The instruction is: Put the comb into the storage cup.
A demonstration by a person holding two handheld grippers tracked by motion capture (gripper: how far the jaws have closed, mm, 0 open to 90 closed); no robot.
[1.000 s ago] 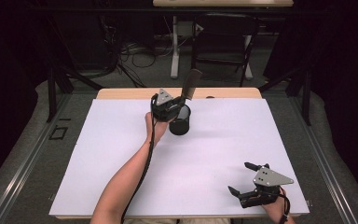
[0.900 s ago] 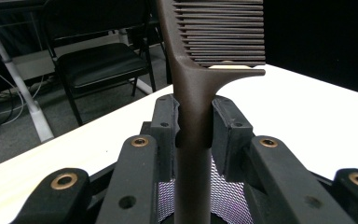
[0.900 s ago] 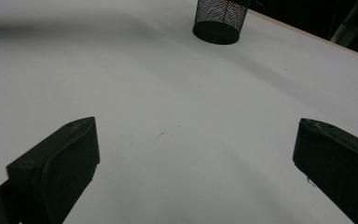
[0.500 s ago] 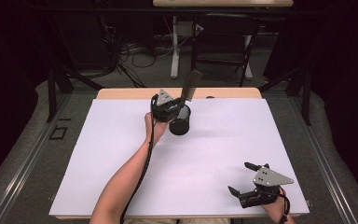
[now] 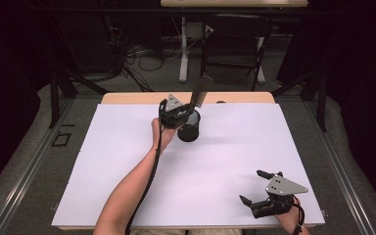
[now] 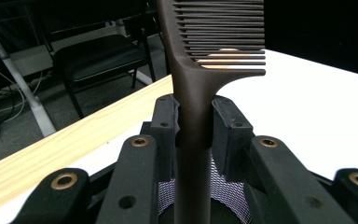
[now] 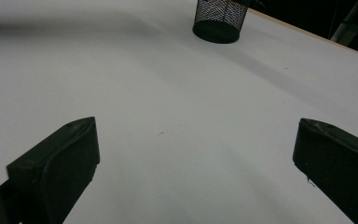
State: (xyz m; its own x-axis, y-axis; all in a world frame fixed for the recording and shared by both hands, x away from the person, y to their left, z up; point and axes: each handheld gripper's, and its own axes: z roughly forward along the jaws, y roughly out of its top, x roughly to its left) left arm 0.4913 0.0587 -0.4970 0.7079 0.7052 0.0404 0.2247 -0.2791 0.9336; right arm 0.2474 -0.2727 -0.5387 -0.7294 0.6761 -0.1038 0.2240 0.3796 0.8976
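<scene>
- left gripper (image 5: 188, 111): jaws pinched on the handle of a dark comb (image 6: 200, 93), pads pressing it from both sides
- comb upright, slightly tilted, teeth end up; its lower handle goes down into the black mesh cup (image 5: 189, 131)
- cup stands on the white table cover (image 5: 225, 166), near the far edge, just beside the left hand (image 5: 157, 132)
- right gripper (image 5: 256, 188): jaws spread wide, nothing between them, low over the near right corner, well apart from the cup

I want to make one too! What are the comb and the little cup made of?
The comb looks like matte dark-brown plastic: smooth, moulded teeth, no shine. The cup looks like black metal wire mesh, since light shows through its holes, though coated plastic is possible.
</scene>
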